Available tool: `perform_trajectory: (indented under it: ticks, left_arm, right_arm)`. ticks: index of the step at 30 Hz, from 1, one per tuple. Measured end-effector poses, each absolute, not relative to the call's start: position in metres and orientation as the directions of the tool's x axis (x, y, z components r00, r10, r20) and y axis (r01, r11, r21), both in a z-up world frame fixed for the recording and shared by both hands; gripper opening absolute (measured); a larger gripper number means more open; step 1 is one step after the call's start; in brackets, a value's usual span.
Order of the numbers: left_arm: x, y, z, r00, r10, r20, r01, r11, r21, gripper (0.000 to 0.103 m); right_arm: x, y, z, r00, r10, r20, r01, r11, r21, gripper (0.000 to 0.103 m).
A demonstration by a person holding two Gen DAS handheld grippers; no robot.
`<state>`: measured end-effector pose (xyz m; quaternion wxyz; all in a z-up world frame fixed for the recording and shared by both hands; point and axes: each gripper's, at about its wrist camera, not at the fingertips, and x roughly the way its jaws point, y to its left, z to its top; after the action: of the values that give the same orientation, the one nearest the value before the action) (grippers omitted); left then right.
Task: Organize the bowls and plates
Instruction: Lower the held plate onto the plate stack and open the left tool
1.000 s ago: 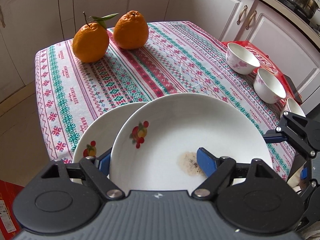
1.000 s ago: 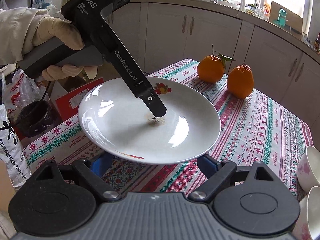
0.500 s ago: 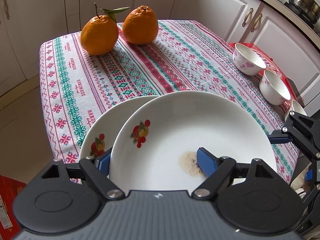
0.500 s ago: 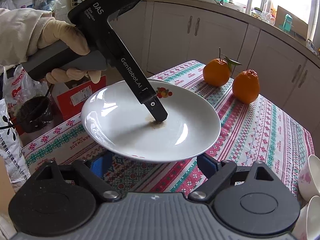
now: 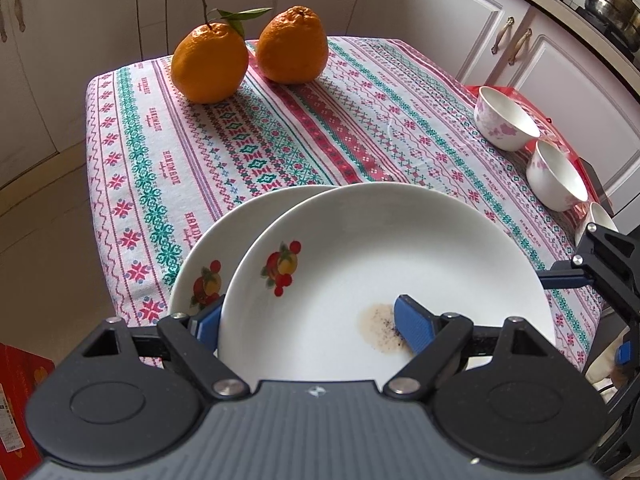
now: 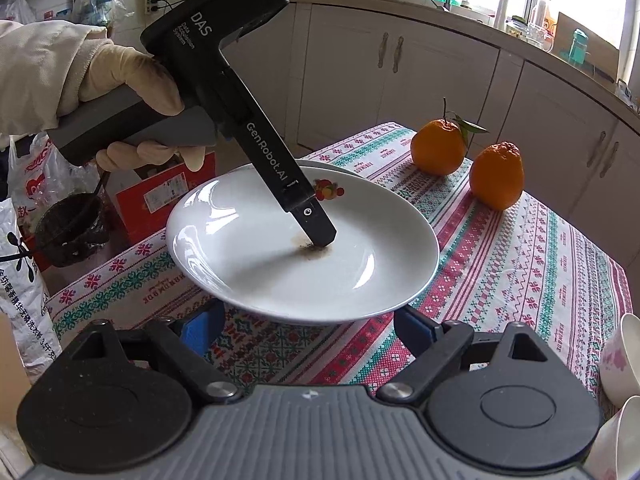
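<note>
Kitchen table w/ patterned cloth (image 5: 280, 128); L gripper (image 5: 308, 320) pinching stained plate (image 5: 380, 264) rim, held above 2nd plate (image 5: 224, 248); R gripper (image 6: 308, 330) jaws spread, holding nothing; 2 oranges (image 5: 210, 64), bowls (image 5: 506, 124) beyond.

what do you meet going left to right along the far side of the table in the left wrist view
leafy orange → second orange → first pink-flowered bowl → second bowl
</note>
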<state>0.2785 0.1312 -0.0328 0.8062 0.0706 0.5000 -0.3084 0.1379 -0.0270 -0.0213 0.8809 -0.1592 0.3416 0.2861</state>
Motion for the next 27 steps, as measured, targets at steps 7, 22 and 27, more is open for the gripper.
perform_trajectory:
  ticks: [7, 22, 27]
  left_arm:
    - [0.278, 0.132, -0.033, 0.314, -0.421, -0.851, 0.567, 0.802, -0.187, 0.086]
    - [0.271, 0.144, -0.024, 0.331, -0.400, -0.855, 0.559, 0.813, -0.164, 0.085]
    - [0.269, 0.149, -0.018, 0.350, -0.400, -0.847, 0.553, 0.818, -0.158, 0.085]
  right_arm:
    - [0.139, -0.027, -0.022, 0.601, 0.397, -0.693, -0.614, 0.785, -0.084, 0.094]
    - [0.143, -0.026, -0.027, 0.587, 0.421, -0.691, -0.629, 0.775, -0.063, 0.094]
    - [0.145, -0.025, -0.028, 0.584, 0.427, -0.691, -0.632, 0.773, -0.057, 0.094]
